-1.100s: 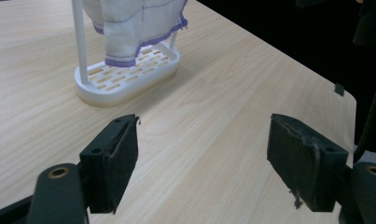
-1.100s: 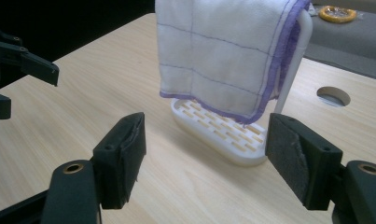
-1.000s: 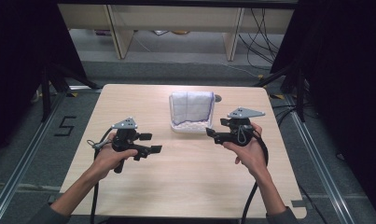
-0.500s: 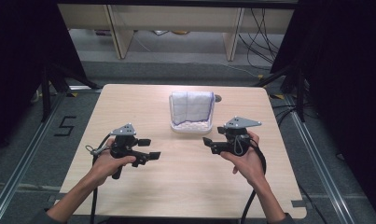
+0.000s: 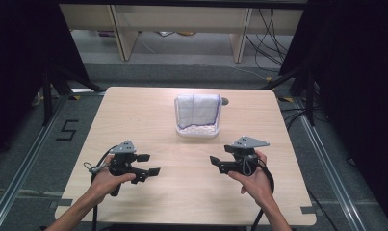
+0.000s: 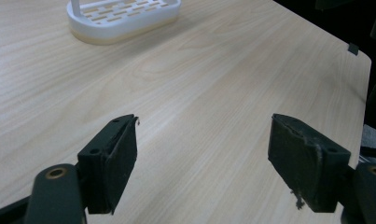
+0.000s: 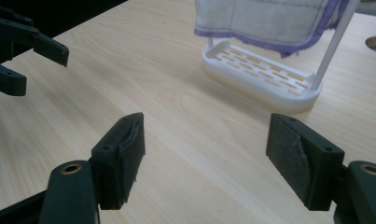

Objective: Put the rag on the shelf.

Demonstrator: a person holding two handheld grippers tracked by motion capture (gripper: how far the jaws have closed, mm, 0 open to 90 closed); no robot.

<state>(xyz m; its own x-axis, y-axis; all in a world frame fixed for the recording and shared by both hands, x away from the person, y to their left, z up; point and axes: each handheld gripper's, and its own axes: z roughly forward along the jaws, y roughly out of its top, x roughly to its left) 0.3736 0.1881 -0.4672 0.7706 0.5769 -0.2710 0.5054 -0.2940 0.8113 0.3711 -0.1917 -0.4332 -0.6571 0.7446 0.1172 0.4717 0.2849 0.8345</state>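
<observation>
Both grippers are being drawn back toward the near edge, jaws gaping, nothing held. Left gripper [image 5: 152,164]; right gripper [image 5: 214,162], nearer. Cloth [image 5: 197,110] is hanging on rack [image 5: 196,132], straight ahead.

Bare table [image 5: 191,192] ahead, rack [image 5: 197,131] beyond

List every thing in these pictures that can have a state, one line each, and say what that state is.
White cloth with purple edging: draped over the rack's rail, hanging, held by no claw.
White slotted plastic rack: upright on the table, its tray bare.
Left claw: open, nothing between its jaws, above the table.
Right claw: open, nothing between its jaws, above the table.
Light wooden table: carries the rack near its far middle.
</observation>
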